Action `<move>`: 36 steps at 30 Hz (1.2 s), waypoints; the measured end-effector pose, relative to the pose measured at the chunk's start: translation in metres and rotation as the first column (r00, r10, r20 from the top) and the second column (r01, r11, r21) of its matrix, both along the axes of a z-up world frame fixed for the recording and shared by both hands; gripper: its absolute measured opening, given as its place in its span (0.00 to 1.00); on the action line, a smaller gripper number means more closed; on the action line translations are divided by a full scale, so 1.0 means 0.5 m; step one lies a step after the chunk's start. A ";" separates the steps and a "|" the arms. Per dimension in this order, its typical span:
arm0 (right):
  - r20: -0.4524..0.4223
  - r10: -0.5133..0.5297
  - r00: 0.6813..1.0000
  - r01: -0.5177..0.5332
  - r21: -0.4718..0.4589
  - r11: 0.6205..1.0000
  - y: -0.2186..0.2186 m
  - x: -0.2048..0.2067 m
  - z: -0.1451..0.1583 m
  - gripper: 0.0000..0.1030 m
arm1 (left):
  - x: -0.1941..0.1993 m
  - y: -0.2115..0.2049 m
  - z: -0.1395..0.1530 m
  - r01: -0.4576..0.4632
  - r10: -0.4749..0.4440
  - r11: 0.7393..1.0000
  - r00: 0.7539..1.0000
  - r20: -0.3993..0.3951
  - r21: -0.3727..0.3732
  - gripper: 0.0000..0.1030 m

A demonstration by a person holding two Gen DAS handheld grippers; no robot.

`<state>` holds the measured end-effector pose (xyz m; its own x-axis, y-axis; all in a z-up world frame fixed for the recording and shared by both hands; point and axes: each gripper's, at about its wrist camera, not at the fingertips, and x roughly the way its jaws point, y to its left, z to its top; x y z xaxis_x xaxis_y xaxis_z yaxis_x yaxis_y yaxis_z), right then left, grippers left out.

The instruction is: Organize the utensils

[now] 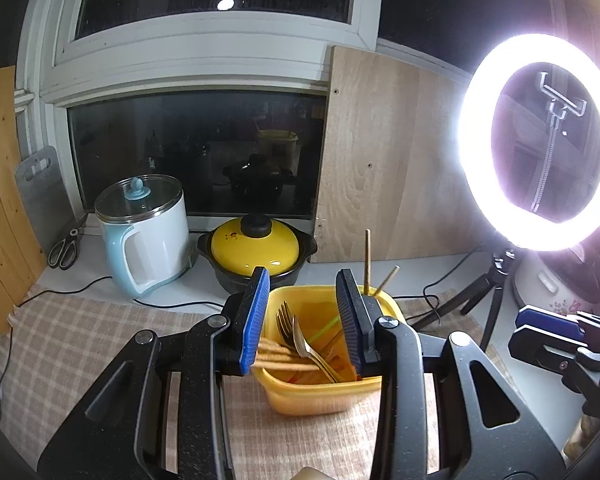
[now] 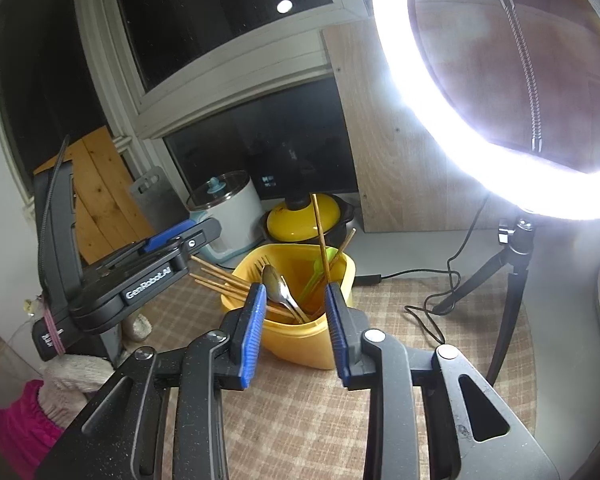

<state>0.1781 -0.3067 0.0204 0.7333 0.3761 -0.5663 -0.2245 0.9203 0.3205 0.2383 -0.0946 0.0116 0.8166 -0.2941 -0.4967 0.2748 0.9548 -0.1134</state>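
Observation:
A yellow plastic tub (image 1: 320, 394) (image 2: 300, 344) stands on the checked cloth. It holds a metal fork (image 1: 285, 320), a spoon (image 1: 306, 346) (image 2: 278, 288), several wooden chopsticks (image 1: 278, 354) (image 2: 216, 278) and a green plastic utensil (image 2: 319, 270). Two chopsticks (image 1: 367, 258) (image 2: 321, 236) stand up at its far side. My left gripper (image 1: 303, 322) is open and empty, its jaws astride the tub just above the rim. My right gripper (image 2: 296, 330) is open and empty, close over the tub's near side. The left gripper (image 2: 180, 236) also shows in the right wrist view, and the right gripper (image 1: 548, 326) in the left wrist view.
A yellow-lidded black pot (image 1: 258, 256) and a white-blue electric kettle (image 1: 144, 232) stand behind the tub by the window. Scissors (image 1: 64, 250) lie far left. A lit ring light (image 1: 540, 140) on a tripod (image 2: 508, 280) stands at the right, with cables (image 2: 432, 300) across the cloth.

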 end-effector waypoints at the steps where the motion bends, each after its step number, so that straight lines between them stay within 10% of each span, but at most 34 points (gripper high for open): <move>1: 0.004 -0.002 1.000 0.002 -0.003 1.000 -0.002 -0.005 0.002 0.39 | -0.009 0.002 0.004 -0.001 0.001 1.000 1.000 0.002 -0.002 0.34; 8: 0.021 -0.019 1.000 0.019 -0.005 1.000 -0.023 -0.040 0.008 0.40 | -0.075 0.013 0.028 -0.005 0.005 1.000 1.000 0.020 -0.010 0.53; 23: 0.096 -0.048 0.994 0.052 -0.049 0.997 -0.058 -0.108 0.014 0.79 | -0.213 -0.003 0.030 -0.077 0.076 0.995 0.997 0.027 0.060 0.98; 36: 0.080 -0.049 0.996 0.053 -0.050 0.997 -0.076 -0.120 -0.003 0.79 | -0.245 -0.003 0.023 -0.151 0.150 0.985 0.989 0.016 0.081 0.99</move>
<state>0.1180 -0.3449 0.0188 0.7939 0.3090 -0.5236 -0.1997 0.9460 0.2553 0.1159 -0.0963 0.0233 0.8535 -0.1258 -0.5057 0.1278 0.9913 -0.0309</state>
